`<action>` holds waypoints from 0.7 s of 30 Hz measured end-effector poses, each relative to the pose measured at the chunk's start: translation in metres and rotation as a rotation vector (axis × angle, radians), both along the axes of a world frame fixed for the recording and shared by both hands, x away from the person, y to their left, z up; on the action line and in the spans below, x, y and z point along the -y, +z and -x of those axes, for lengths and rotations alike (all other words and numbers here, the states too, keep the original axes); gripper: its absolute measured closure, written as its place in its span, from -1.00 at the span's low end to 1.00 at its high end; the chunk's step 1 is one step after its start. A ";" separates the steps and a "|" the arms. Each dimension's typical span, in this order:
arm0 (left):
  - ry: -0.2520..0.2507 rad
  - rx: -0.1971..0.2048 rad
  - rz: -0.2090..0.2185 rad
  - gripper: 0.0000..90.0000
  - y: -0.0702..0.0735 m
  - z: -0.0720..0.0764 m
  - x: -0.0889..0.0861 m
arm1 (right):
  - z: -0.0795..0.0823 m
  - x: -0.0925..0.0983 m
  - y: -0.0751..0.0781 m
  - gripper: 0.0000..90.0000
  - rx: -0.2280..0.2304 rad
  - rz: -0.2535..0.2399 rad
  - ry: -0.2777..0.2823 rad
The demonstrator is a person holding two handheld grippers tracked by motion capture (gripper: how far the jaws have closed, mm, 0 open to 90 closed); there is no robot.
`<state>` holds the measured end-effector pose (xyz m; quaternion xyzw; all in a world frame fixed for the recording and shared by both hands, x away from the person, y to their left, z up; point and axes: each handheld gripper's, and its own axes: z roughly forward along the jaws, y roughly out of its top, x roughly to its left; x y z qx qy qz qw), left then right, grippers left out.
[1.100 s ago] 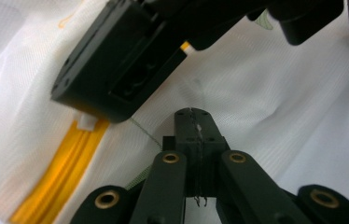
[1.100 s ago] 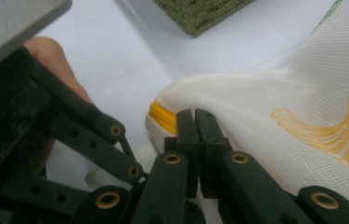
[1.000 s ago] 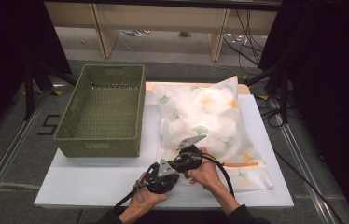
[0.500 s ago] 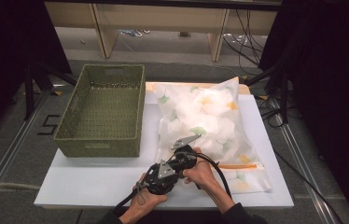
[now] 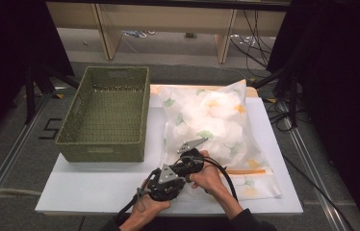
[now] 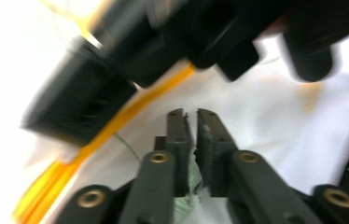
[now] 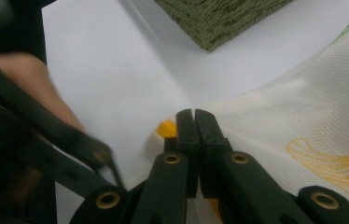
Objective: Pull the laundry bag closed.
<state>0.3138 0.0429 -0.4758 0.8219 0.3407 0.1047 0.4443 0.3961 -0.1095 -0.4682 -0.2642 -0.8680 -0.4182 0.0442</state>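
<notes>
Pillowcase point(image 5: 216, 130), stuffed and lying on the white board point(image 5: 96, 187) right of the green basket point(image 5: 106, 113), stays pinched at its near corner by the right gripper point(image 7: 194, 113), while the left gripper point(image 6: 190, 114) has just been opening slightly, probably releasing the cloth.

White translucent bag point(image 5: 216, 127) printed with green and yellow-orange leaves, orange zip strip point(image 5: 245, 171), olive-green woven basket point(image 5: 105, 114), white worktop point(image 5: 91, 190), black tools.

Black "5", perhaps, marked on grey floor point(image 5: 21, 144), left of green basket point(image 5: 105, 113)
</notes>
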 end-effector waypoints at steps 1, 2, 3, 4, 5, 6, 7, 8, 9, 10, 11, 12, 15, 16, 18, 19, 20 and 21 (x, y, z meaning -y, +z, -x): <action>0.016 0.017 0.007 0.70 0.007 0.003 -0.008 | 0.001 0.001 0.002 1.00 0.000 -0.009 -0.002; 0.038 0.038 0.012 0.56 0.013 0.005 -0.017 | 0.001 0.004 0.004 1.00 -0.001 -0.008 -0.004; 0.050 0.026 0.007 0.42 0.016 0.005 -0.024 | 0.002 0.005 0.006 1.00 0.013 -0.009 -0.005; 0.094 0.016 0.023 0.33 0.017 0.004 -0.033 | 0.002 0.006 0.008 1.00 0.021 -0.012 -0.004; 0.148 0.010 0.028 0.22 0.016 0.002 -0.038 | 0.003 0.009 0.010 1.00 0.026 -0.015 0.000; 0.161 -0.010 0.011 0.08 0.016 -0.001 -0.046 | 0.004 0.010 0.011 1.00 0.029 -0.019 -0.002; 0.182 -0.038 0.041 -0.01 0.013 -0.004 -0.048 | 0.005 0.011 0.013 1.00 0.037 -0.018 -0.002; 0.177 -0.088 0.040 -0.08 0.011 -0.008 -0.051 | 0.007 0.012 0.014 1.00 0.032 -0.015 -0.011; 0.172 -0.139 0.044 -0.16 0.009 -0.011 -0.051 | 0.008 0.012 0.015 1.00 0.031 -0.028 -0.016; 0.160 -0.189 0.053 -0.22 0.005 -0.013 -0.051 | 0.009 0.013 0.017 1.00 0.038 -0.022 -0.001; 0.152 -0.204 0.059 -0.23 0.002 -0.014 -0.050 | 0.010 0.014 0.018 1.00 0.041 -0.024 0.000; 0.144 -0.210 0.061 -0.22 0.002 -0.015 -0.049 | 0.011 0.015 0.019 1.00 0.048 -0.024 -0.002; 0.140 -0.218 0.108 -0.05 0.003 -0.017 -0.049 | 0.011 0.018 0.021 1.00 0.054 -0.012 -0.012; 0.155 -0.221 0.136 0.00 0.004 -0.019 -0.049 | 0.012 0.019 0.021 1.00 0.054 -0.012 -0.009; 0.154 -0.222 0.163 0.11 0.004 -0.023 -0.051 | 0.012 0.019 0.020 1.00 0.056 -0.013 -0.004; 0.142 -0.212 0.155 0.16 0.004 -0.025 -0.053 | 0.012 0.020 0.020 1.00 0.059 -0.012 -0.006; 0.145 -0.208 0.167 0.23 0.004 -0.025 -0.052 | 0.013 0.020 0.020 1.00 0.054 -0.011 -0.010; 0.133 -0.210 0.162 0.35 0.004 -0.027 -0.053 | 0.013 0.019 0.019 1.00 0.058 -0.015 -0.013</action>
